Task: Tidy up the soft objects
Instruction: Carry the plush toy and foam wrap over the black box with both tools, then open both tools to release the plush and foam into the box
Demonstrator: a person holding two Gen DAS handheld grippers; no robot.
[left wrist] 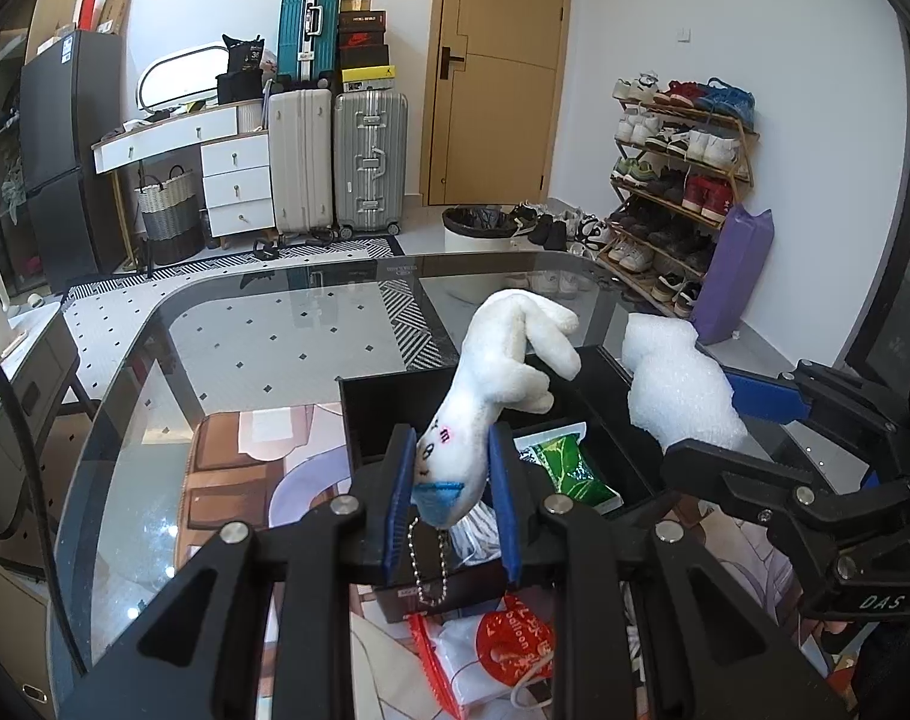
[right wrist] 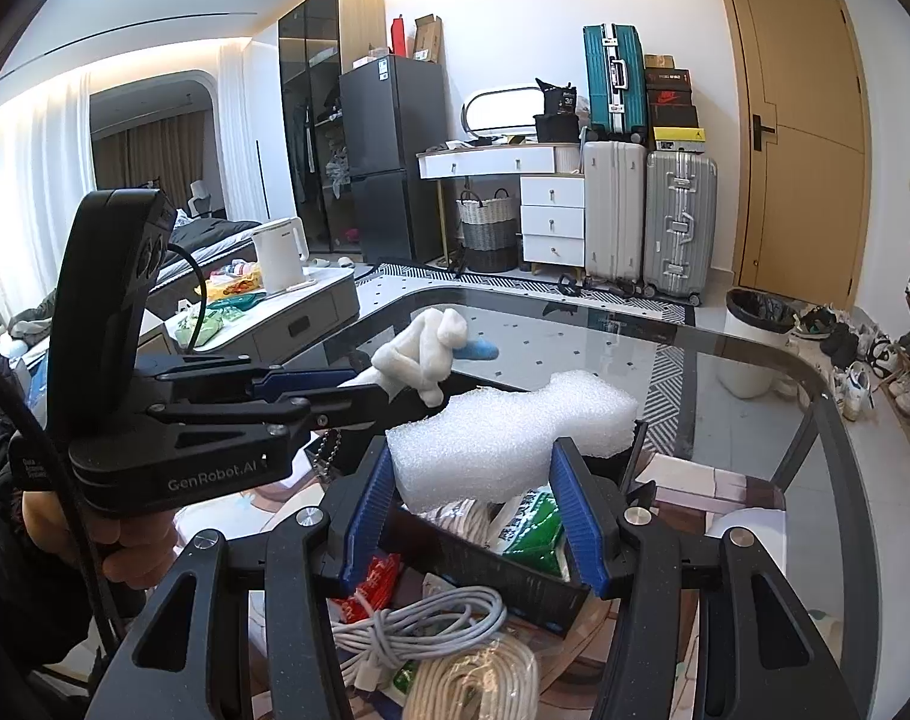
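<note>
My left gripper point(left wrist: 452, 489) is shut on the head of a white plush toy point(left wrist: 503, 369) with a drawn face, a blue cap and a bead chain. The toy hangs over an open black box point(left wrist: 389, 408) on the glass table. My right gripper point(right wrist: 476, 504) is shut on a white foam block point(right wrist: 509, 435), held above the same black box point(right wrist: 503, 576). From the left wrist view the foam block point(left wrist: 677, 387) and the right gripper point(left wrist: 773, 420) stand just right of the box. From the right wrist view the left gripper point(right wrist: 371, 387) holds the plush toy point(right wrist: 422, 357) at the left.
A green packet point(left wrist: 569, 468) lies inside the box. Coiled white cables point(right wrist: 449, 648) and a red-printed bag point(left wrist: 509, 642) lie on the table in front of it. The glass table point(left wrist: 245, 336) has a rounded far edge. A hand point(right wrist: 125, 546) grips the left tool.
</note>
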